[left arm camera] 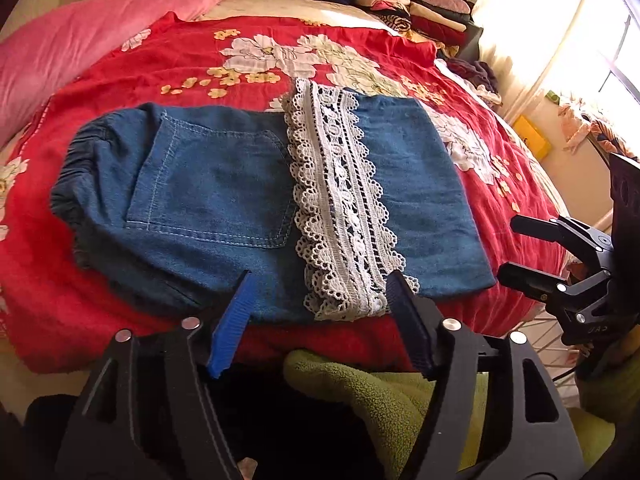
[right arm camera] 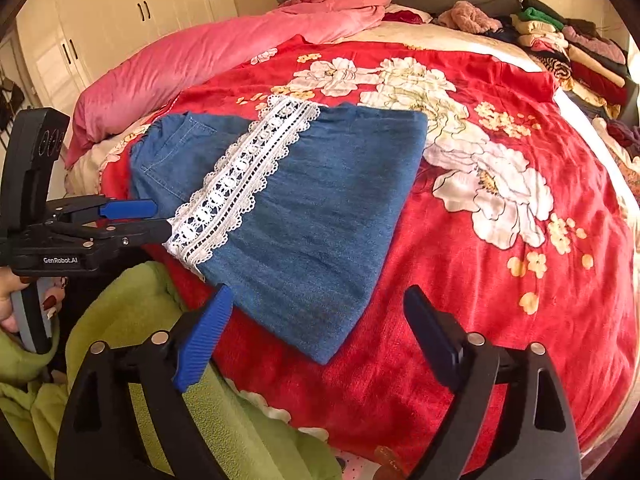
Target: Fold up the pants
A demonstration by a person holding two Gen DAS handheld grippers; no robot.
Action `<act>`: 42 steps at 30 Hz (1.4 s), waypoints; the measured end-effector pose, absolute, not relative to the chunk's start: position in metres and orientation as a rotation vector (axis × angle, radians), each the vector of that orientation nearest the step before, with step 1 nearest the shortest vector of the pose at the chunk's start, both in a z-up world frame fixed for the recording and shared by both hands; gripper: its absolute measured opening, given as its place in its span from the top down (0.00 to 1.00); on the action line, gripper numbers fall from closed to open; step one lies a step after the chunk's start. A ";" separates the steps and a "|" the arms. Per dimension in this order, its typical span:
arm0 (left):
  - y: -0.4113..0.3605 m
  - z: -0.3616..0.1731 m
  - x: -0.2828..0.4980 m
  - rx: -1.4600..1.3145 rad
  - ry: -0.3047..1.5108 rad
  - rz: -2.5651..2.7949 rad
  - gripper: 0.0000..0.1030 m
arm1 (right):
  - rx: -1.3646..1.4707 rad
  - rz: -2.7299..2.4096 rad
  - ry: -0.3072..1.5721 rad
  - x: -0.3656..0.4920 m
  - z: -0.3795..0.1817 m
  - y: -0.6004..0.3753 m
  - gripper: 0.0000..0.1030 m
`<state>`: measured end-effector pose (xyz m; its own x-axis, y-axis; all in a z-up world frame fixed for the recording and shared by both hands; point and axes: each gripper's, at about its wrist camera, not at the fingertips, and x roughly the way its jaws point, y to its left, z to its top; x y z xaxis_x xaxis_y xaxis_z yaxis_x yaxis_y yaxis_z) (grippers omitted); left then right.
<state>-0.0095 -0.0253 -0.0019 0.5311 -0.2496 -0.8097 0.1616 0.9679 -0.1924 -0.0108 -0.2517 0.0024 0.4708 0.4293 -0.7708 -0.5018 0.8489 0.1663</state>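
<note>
The blue denim pants (left arm camera: pixel 224 196) lie folded flat on the red flowered bedspread (left arm camera: pixel 180 60), with a white lace band (left arm camera: pixel 340 208) across the middle, a back pocket and gathered waistband to the left. They also show in the right wrist view (right arm camera: pixel 320 216). My left gripper (left arm camera: pixel 320 280) is open, its fingertips just over the near edge of the pants by the lace. It also appears at the left of the right wrist view (right arm camera: pixel 160 216). My right gripper (right arm camera: pixel 316 296) is open and empty above the near right corner of the pants. It shows in the left wrist view (left arm camera: pixel 508 248).
A pink quilt (right arm camera: pixel 200 64) lies along the far left of the bed. Stacks of folded clothes (right arm camera: pixel 572 52) sit at the far right by the headboard. A green fleece sleeve (right arm camera: pixel 132 320) is near the bed's front edge. White wardrobes (right arm camera: pixel 120 8) stand behind.
</note>
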 end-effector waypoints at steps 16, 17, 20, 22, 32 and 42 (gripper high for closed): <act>-0.010 0.028 -0.022 -0.045 0.893 -0.150 0.09 | -0.072 0.585 0.852 -0.011 0.032 -0.244 0.06; -0.007 0.029 -0.022 -0.041 0.886 -0.138 0.09 | -0.071 0.586 0.844 -0.010 0.035 -0.242 0.06; 0.001 0.032 -0.024 -0.029 0.873 -0.103 0.09 | -0.066 0.605 0.822 -0.005 0.046 -0.235 0.05; 0.007 0.034 -0.025 -0.033 0.866 -0.086 0.09 | -0.075 0.617 0.806 -0.001 0.054 -0.227 0.05; 0.038 0.035 -0.030 -0.083 0.845 -0.027 0.09 | -0.127 0.702 0.738 0.021 0.083 -0.181 0.05; 0.067 0.021 -0.026 -0.118 0.858 0.032 0.09 | -0.192 0.791 0.747 0.050 0.084 -0.121 0.05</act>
